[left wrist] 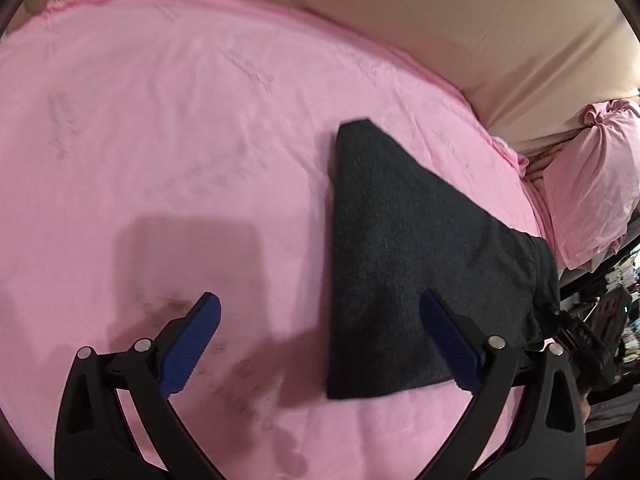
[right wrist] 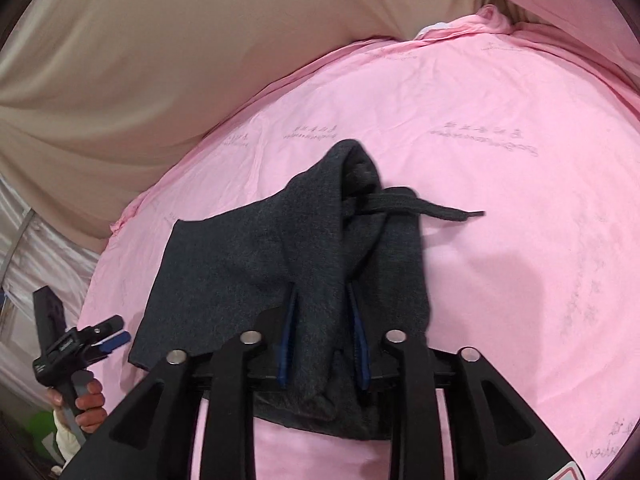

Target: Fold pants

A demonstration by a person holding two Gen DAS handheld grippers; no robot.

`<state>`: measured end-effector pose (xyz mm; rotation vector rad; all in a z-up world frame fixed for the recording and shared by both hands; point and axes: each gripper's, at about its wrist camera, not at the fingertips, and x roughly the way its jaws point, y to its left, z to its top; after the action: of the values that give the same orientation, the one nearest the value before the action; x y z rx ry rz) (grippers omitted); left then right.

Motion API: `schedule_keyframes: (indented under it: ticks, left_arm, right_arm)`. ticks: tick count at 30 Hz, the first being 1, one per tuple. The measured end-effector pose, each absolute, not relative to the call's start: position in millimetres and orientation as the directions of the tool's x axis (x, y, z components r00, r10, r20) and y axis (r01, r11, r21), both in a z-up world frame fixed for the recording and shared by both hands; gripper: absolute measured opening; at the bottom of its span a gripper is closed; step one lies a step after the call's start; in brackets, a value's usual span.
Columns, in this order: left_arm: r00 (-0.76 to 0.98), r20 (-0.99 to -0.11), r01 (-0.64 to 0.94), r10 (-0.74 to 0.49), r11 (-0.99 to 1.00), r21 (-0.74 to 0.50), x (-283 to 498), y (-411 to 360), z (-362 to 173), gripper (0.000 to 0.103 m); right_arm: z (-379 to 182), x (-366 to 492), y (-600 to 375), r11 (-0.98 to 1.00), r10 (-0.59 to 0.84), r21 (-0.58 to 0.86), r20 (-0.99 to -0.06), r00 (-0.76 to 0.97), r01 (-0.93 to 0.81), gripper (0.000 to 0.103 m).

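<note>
Dark grey pants lie folded on a pink sheet. My left gripper is open and empty, its right finger over the pants' near edge. In the right wrist view my right gripper is shut on a bunched part of the pants near the waistband, lifting it slightly. A dark drawstring sticks out to the right. The left gripper also shows at the far left of the right wrist view, held by a hand.
A beige sheet covers the area behind the pink sheet. A pink pillow lies at the right. Cluttered items sit beyond the bed's right edge.
</note>
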<state>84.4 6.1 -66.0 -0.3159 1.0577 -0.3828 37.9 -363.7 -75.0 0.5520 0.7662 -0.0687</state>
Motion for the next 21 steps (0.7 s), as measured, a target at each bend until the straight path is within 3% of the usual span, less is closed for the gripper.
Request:
schedule_keyframes:
  ticks: [1, 4, 8, 10, 11, 12, 13, 14, 18, 21]
  left_arm:
    - [0.415, -0.784, 0.15, -0.461, 0.885, -0.44, 91, 1, -71, 0.098]
    - [0.432, -0.782, 0.15, -0.449, 0.891, -0.429, 100, -9, -74, 0.098]
    - [0.46, -0.763, 0.157, -0.454, 0.888, -0.433, 111, -18, -73, 0.098]
    - [0.449, -0.732, 0.214, -0.513, 0.856, -0.47, 115, -25, -73, 0.084]
    - [0.438, -0.724, 0.248, -0.533, 0.846, -0.473, 117, -30, -74, 0.041]
    - [0.411, -0.733, 0.253, -0.542, 0.84, -0.479, 120, -33, -78, 0.027]
    - [0.423, -0.73, 0.241, -0.537, 0.843, -0.48, 121, -31, -78, 0.019]
    - [0.42, -0.721, 0.248, -0.551, 0.834, -0.493, 123, -29, -75, 0.011]
    - [0.485, -0.658, 0.334, -0.576, 0.817, -0.47, 105, -8, -30, 0.006]
    - [0.571, -0.631, 0.342, -0.525, 0.851, -0.398, 77, 27, 4, 0.006]
  right_arm:
    - [-72, 30, -369, 0.854, 0.118, 0.447, -0.665, 0.738, 0.267, 0.053]
    - [-70, 20, -377, 0.847, 0.097, 0.455, -0.644, 0.759, 0.277, 0.077]
    - [-97, 33, -385, 0.811, 0.174, 0.505, -0.691, 0.702, 0.296, 0.079]
    - [-109, 38, -384, 0.772, 0.245, 0.576, -0.658, 0.712, 0.267, 0.071]
    - [-112, 40, -381, 0.769, 0.252, 0.585, -0.648, 0.719, 0.258, 0.065]
    - [-111, 42, -376, 0.776, 0.245, 0.578, -0.647, 0.722, 0.255, 0.049]
    - [-107, 44, -372, 0.78, 0.244, 0.576, -0.641, 0.728, 0.246, 0.038]
    - [-102, 45, -368, 0.781, 0.242, 0.576, -0.636, 0.733, 0.242, 0.034]
    - [-56, 42, -338, 0.806, 0.285, 0.578, -0.57, 0.771, 0.129, 0.029]
    - [-31, 38, -303, 0.814, 0.355, 0.581, -0.521, 0.777, 0.017, 0.029]
